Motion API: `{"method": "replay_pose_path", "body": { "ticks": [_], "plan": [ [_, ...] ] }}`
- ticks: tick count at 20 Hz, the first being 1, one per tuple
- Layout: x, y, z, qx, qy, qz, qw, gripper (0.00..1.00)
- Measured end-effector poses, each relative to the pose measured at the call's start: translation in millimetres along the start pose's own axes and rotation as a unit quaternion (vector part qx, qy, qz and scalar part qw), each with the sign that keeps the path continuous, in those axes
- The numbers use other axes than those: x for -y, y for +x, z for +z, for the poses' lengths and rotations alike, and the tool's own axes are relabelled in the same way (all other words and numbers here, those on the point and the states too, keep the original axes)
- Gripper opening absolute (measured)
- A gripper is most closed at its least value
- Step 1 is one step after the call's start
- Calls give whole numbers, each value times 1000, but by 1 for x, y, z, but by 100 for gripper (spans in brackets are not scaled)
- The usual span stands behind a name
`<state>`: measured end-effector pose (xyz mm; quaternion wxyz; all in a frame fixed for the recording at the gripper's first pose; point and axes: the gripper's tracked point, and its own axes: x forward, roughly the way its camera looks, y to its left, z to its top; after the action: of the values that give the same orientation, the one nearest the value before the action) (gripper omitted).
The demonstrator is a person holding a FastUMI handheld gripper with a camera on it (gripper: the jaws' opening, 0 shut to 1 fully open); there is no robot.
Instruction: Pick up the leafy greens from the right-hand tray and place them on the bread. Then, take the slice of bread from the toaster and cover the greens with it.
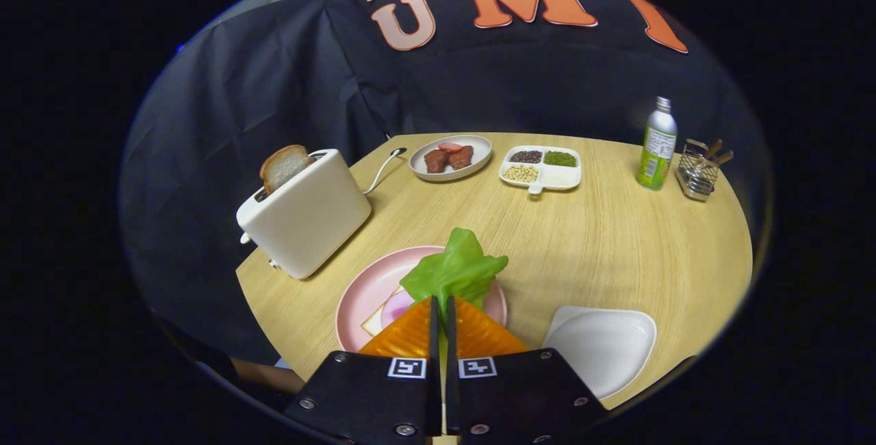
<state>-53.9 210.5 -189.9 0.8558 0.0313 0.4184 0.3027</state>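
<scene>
My gripper is shut on the leafy greens, a light green leaf that stands up from the fingertips. It hangs over the pink plate, where a slice of bread with a pink round of meat peeks out beside the left finger. To the right of the fingers lies the white tray, bare. Beyond the plate to the left stands a white toaster with a slice of bread sticking out of its slot.
A round wooden table carries a grey plate with meat slices, a white divided dish of beans and grains, a green bottle and a wire cutlery holder at the far side. The toaster's cord trails toward the plate.
</scene>
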Motion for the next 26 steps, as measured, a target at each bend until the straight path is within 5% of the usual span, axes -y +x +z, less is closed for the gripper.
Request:
{"method": "replay_pose_path", "body": {
  "ticks": [5,14,19,26],
  "plan": [
    [-23,22,-13,-25,-7,25,999,3],
    [-14,53,-35,-63,-19,-12,998,9],
    [-21,50,-35,-79,-48,-32,995,30],
    [-54,43,39,-24,-10,-30,999,60]
  ]
}}
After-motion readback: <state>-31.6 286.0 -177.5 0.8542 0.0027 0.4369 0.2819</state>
